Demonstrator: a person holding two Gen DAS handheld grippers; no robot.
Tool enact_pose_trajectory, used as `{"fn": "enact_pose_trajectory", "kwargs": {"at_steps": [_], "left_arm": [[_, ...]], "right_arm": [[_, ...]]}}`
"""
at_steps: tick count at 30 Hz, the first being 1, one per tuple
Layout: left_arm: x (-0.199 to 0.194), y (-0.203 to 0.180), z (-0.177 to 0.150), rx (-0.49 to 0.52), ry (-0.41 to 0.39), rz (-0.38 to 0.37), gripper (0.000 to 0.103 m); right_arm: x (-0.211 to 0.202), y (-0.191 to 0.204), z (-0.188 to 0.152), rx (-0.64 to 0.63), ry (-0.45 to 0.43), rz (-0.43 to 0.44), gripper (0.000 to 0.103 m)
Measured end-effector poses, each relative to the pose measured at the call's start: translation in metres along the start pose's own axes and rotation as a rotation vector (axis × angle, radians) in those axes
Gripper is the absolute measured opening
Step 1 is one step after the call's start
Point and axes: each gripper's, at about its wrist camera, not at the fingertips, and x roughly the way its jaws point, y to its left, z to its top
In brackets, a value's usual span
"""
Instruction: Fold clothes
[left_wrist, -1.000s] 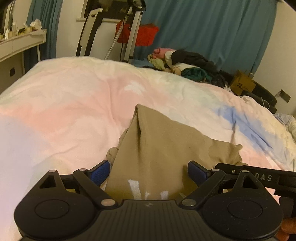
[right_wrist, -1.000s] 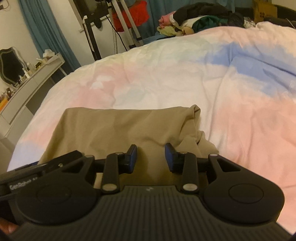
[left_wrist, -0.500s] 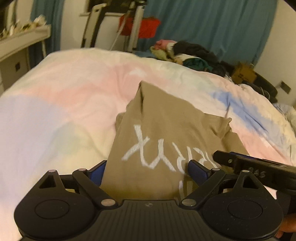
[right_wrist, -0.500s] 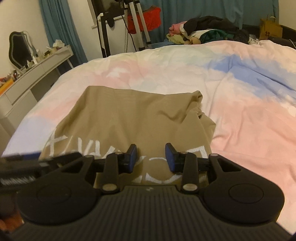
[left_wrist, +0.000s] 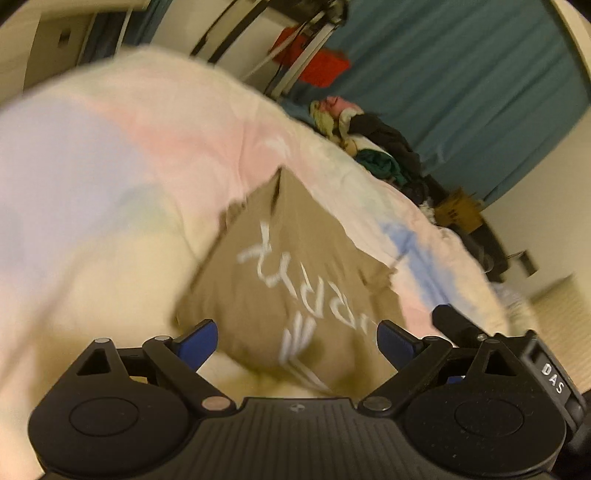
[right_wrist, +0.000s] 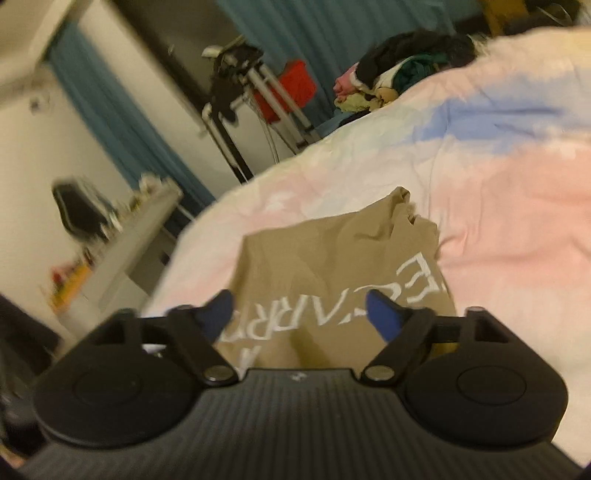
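Observation:
A folded tan T-shirt (left_wrist: 295, 280) with white lettering lies on the pastel duvet (left_wrist: 110, 177); it also shows in the right wrist view (right_wrist: 332, 266). My left gripper (left_wrist: 297, 341) is open, above the shirt's near edge, holding nothing. My right gripper (right_wrist: 301, 312) is open over the shirt's near part, holding nothing. The right gripper's body (left_wrist: 517, 354) shows at the lower right of the left wrist view. Both views are tilted and blurred.
A pile of unfolded clothes (left_wrist: 369, 140) lies at the far end of the bed, also in the right wrist view (right_wrist: 399, 70). A red bag on a metal stand (right_wrist: 291, 88), a white dresser (right_wrist: 140, 236) at left and a cardboard box (left_wrist: 458, 210).
Both grippers have pulled back and tilted, so the shirt's lettering has come into view. The right gripper's jaws have opened wide. The shirt stays on the duvet.

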Motion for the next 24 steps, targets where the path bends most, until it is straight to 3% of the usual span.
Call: {"fn": "enact_pose_trajectory", "kwargs": {"at_steps": [7,9,11,12,18,21,24], "left_arm": [[0.044,0.048,-0.005,-0.277,0.108,-0.093,0.089],[0.058,0.065,-0.005,-0.365,0.113,-0.093,0.077],[0.065,0.075,-0.004,-0.429,0.097,-0.111,0.072],[0.065,0.076,-0.004,-0.445,0.083,-0.123,0.064],[0.057,0.069,-0.005,-0.426,0.012,-0.164,0.041],[0.053,0.068,-0.001,-0.412,0.001,-0.183,0.034],[0.05,0.067,0.004,-0.407,-0.021,-0.221,0.03]], "right_arm": [[-0.002,-0.045,-0.009,0.398,0.02,0.078,0.086],[0.004,-0.055,-0.014,0.493,0.045,0.105,0.086],[0.013,-0.063,-0.02,0.58,0.072,0.14,0.086],[0.016,-0.064,-0.024,0.613,0.088,0.157,0.086],[0.042,-0.06,-0.048,0.715,0.236,0.252,0.086],[0.057,-0.058,-0.056,0.715,0.276,0.235,0.086],[0.06,-0.07,-0.052,0.72,0.205,0.158,0.085]]}}
